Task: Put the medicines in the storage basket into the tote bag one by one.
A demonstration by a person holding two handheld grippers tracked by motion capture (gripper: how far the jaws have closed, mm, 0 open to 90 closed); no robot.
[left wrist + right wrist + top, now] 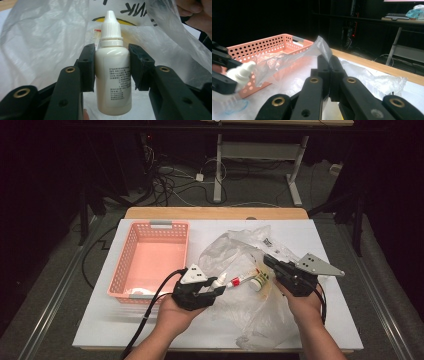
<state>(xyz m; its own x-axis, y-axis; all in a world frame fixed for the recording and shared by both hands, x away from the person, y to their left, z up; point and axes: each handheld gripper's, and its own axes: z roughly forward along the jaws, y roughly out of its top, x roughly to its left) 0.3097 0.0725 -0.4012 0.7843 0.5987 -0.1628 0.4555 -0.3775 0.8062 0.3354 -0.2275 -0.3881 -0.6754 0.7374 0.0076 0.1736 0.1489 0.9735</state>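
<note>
White dropper bottle (113, 67) clamped between my left gripper (216, 287) jaws, part-closed on its body, just outside the plastic bag (250, 255) mouth. My right gripper (329, 65) is pinched fully shut on the bag's edge, holding it up. Step: unloading the bag. Next, I judge: carry the bottle left, over the pink basket (127, 265), release.

Looks like a lab or recording room to me, dark beyond the lit work table (320, 330). Upper centre of the high view: tangled cables (170, 182) across a grey floor, and the white legs of an adjustable desk (260, 155). Upper right of the right gripper view: another desk (404, 20) with a keyboard.
</note>
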